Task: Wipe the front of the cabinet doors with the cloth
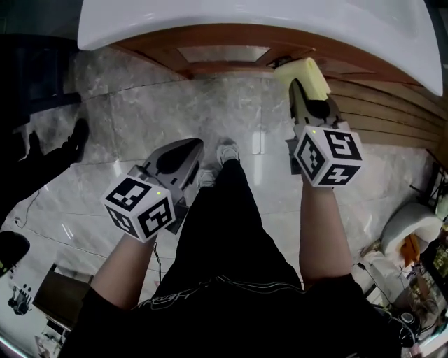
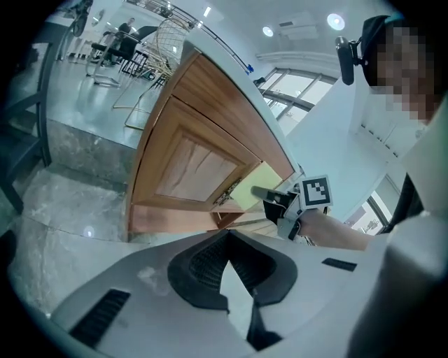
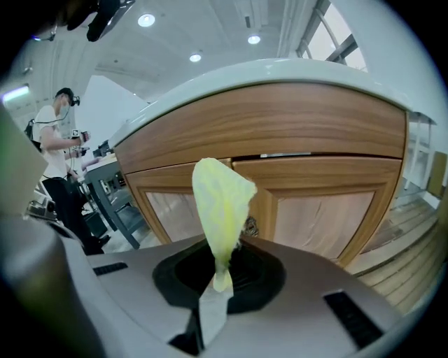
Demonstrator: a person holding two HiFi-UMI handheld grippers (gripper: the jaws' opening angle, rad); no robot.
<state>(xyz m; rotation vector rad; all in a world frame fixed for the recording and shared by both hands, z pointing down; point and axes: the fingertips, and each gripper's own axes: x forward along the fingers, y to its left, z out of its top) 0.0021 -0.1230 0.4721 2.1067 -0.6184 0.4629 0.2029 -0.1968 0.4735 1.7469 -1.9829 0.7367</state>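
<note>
Nearest, the left gripper (image 1: 190,147) hangs low over the floor (image 1: 140,105), its jaws pressed together on nothing, well back from the cabinet. The right gripper (image 1: 298,88) is held further forward and is the one nearer the work. Its jaws pinch the lower end of the cloth (image 1: 303,74), a yellow strip that stands straight out past the tips. The cloth's long axis runs along the gripper's own line, with the free end pointing at the wood.

Just past that free end are the doors (image 3: 318,210), two panelled wooden fronts side by side under a white top (image 1: 210,21). In the right gripper view the cloth (image 3: 222,199) lies over the seam between them, with a small metal handle (image 3: 250,226) showing just beside it. So the doors lie dead ahead of the cloth, square to its axis. In the left gripper view the cloth (image 2: 252,189) appears to be up against the door edge, but I cannot tell whether it truly touches.

My reading is that wiping is about to start or barely begun, and that it falls to the right gripper. The coming move likely calls for pressing the free end flat on a panel and sweeping sideways, since a strip held end-on meets the wood only at its tip.

Far behind, another person (image 3: 59,157) stands in the room.
</note>
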